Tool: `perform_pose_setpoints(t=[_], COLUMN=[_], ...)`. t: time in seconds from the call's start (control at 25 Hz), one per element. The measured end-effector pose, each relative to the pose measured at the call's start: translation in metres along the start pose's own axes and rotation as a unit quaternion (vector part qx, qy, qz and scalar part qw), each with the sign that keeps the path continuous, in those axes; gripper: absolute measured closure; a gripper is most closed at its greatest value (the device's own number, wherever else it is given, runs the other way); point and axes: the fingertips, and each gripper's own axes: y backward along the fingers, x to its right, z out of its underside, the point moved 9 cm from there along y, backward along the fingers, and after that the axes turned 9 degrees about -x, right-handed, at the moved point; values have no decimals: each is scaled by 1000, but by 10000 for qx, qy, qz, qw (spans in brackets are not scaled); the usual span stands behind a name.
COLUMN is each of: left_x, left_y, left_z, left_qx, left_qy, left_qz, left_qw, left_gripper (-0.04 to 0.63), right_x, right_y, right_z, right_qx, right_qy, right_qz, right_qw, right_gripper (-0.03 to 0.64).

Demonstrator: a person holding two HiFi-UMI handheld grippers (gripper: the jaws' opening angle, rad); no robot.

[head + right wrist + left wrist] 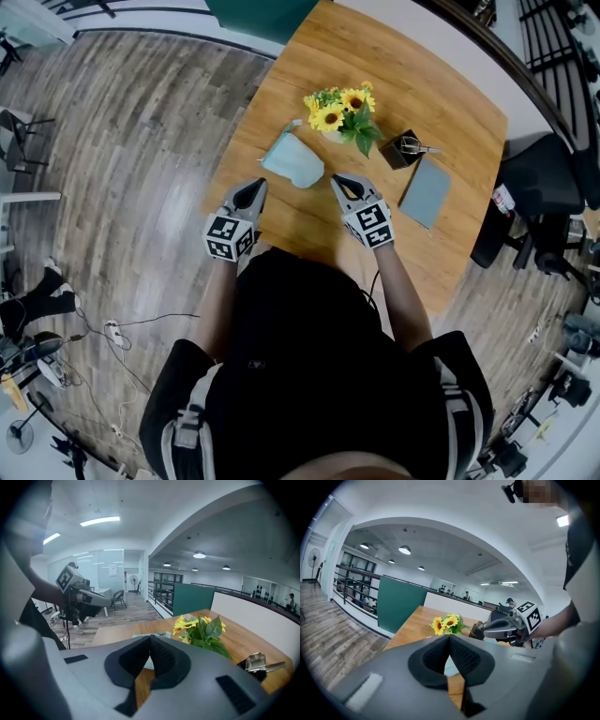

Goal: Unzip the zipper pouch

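Observation:
A light blue zipper pouch (292, 161) lies on the wooden table (412, 66), just in front of a sunflower bunch. My left gripper (256, 186) hovers near the pouch's left front corner, and my right gripper (338, 178) near its right front corner. Neither touches it. In the left gripper view the jaws meet at their tips (449, 636), shut on nothing, with a bit of the pouch (449, 665) showing behind them. The right gripper view shows those jaws (150, 637) shut and empty too, the pouch (148, 634) just beyond.
Sunflowers (345, 112) stand behind the pouch. A dark holder (403, 148) with a metal clip and a grey notebook (427, 190) lie to the right. A black chair (539, 187) stands off the table's right edge. The person's body fills the near side.

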Motion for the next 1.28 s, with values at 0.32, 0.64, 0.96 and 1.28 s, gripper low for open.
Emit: perform_pose_setpoints(t=[0.32, 0.64, 0.96, 1.28], left_x=[-10, -23, -38, -53], left_y=[-12, -22, -47, -70], left_z=[20, 41, 68, 88], left_qx=[-205, -351, -697, -857], left_qy=[207, 555, 826, 1298], left_qz=[113, 232, 345, 416], left_qw=[9995, 9976, 9935, 9870], left_gripper=[594, 594, 594, 564], right_x=[-6, -14, -20, -21], right_y=[-9, -19, -24, -21], right_z=[12, 15, 16, 16], right_qx=[-284, -549, -820, -902], right_qy=[-81, 41, 293, 366], right_qz=[-42, -118, -160, -169], right_qw=[9996, 9984, 9961, 9951], right_gripper=[614, 614, 614, 612])
